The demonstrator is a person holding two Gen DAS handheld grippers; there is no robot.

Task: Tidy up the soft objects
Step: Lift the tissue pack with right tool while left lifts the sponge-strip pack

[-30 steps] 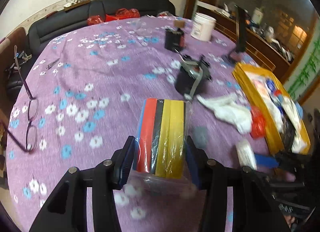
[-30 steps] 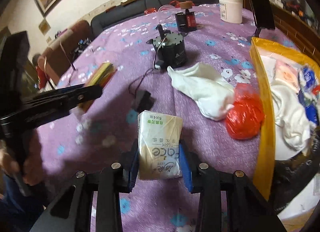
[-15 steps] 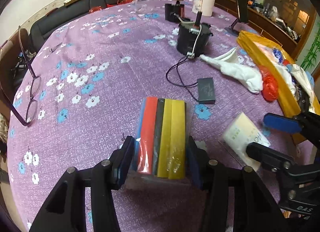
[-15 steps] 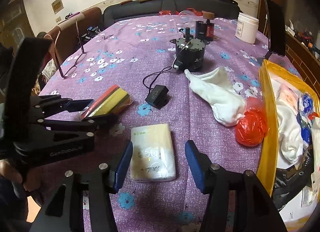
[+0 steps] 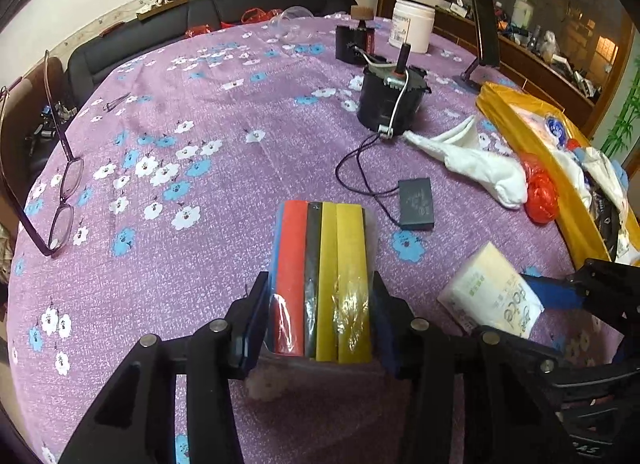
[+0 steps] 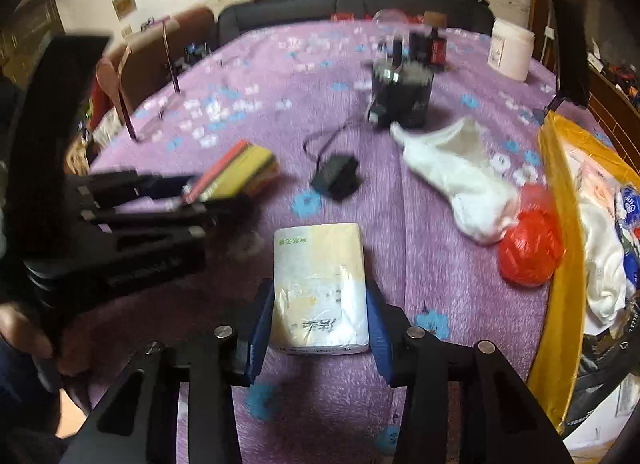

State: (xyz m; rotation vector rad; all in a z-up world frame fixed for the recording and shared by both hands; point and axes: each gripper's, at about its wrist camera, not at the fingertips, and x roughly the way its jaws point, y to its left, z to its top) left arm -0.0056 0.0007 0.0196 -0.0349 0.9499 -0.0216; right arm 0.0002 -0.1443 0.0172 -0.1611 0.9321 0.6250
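Our left gripper [image 5: 318,320] clamps the sponge pack [image 5: 322,276] and our right gripper [image 6: 318,314] the tissue pack [image 6: 320,288], whose slick wrappers could slip if we tilt.

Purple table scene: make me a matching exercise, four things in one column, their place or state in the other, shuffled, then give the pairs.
Things:
1. coloured cloth pack
2. tissue pack
3. white sock
4. eyeglasses

Places or states:
A. lying loose on the tablecloth beside the red plastic bag
B. between the fingers of the right gripper
C. near the table's left edge, untouched
D. clamped in the left gripper

Pairs: 1-D, 2-B, 3-A, 4-C
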